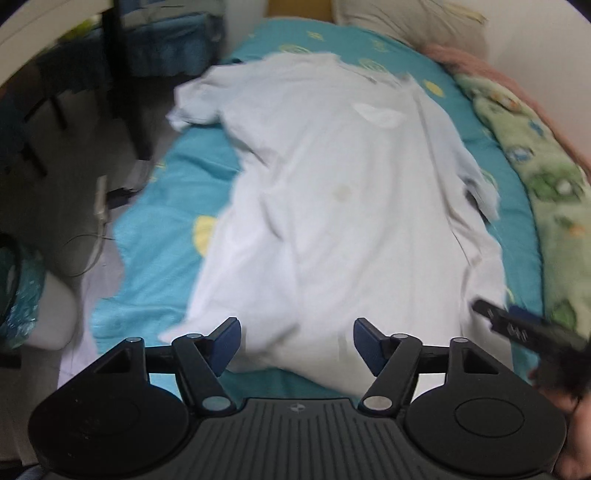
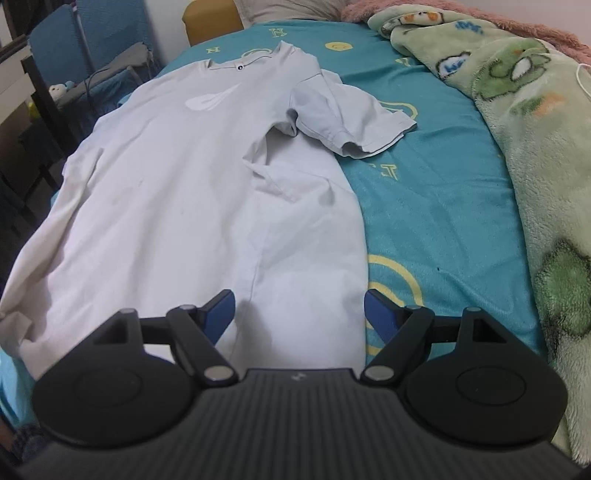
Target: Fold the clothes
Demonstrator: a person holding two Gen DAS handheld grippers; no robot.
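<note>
A pale grey-white T-shirt lies spread front-up on the teal bed sheet, collar far, hem near. It also shows in the right wrist view, with its right sleeve folded and rumpled. My left gripper is open and empty just above the hem's left part. My right gripper is open and empty over the hem's right corner. The right gripper's finger shows at the right edge of the left wrist view.
A green fleece blanket lies along the bed's right side, with a pink one behind it. A pillow and a yellow box sit at the head. Dark furniture and blue chairs stand left of the bed.
</note>
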